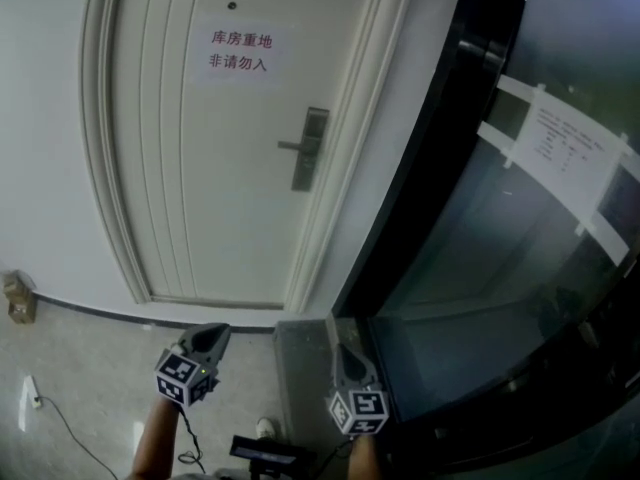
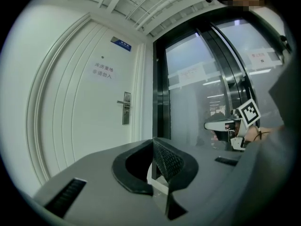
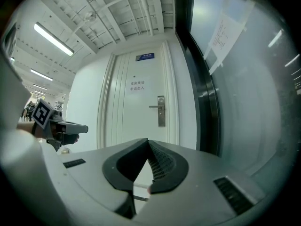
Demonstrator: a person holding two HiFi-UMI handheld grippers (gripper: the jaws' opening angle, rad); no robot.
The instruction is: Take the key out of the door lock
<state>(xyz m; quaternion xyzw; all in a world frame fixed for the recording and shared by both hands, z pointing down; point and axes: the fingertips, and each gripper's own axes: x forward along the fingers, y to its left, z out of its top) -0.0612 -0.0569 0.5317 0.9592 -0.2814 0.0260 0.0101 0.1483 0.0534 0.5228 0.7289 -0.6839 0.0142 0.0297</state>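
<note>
A white door (image 1: pixel 220 168) stands ahead with a paper sign (image 1: pixel 240 52) on it. Its metal lock plate with a lever handle (image 1: pixel 309 149) sits on the door's right side, also seen as the lock plate (image 2: pixel 126 108) in the left gripper view and the lock plate (image 3: pixel 161 111) in the right gripper view. No key can be made out at this distance. My left gripper (image 1: pixel 220 332) and right gripper (image 1: pixel 339 348) are held low, well short of the door, side by side and pointing at it. Both have their jaws together at the tips, with nothing between them: left gripper (image 2: pixel 153 141), right gripper (image 3: pixel 147 141).
A dark-framed glass wall (image 1: pixel 500 268) with taped papers (image 1: pixel 565 148) runs along the right. A small box (image 1: pixel 20 298) sits by the wall at the left. A cable (image 1: pixel 60 418) lies on the speckled floor. A grey floor slab (image 1: pixel 300 368) lies before the door's right corner.
</note>
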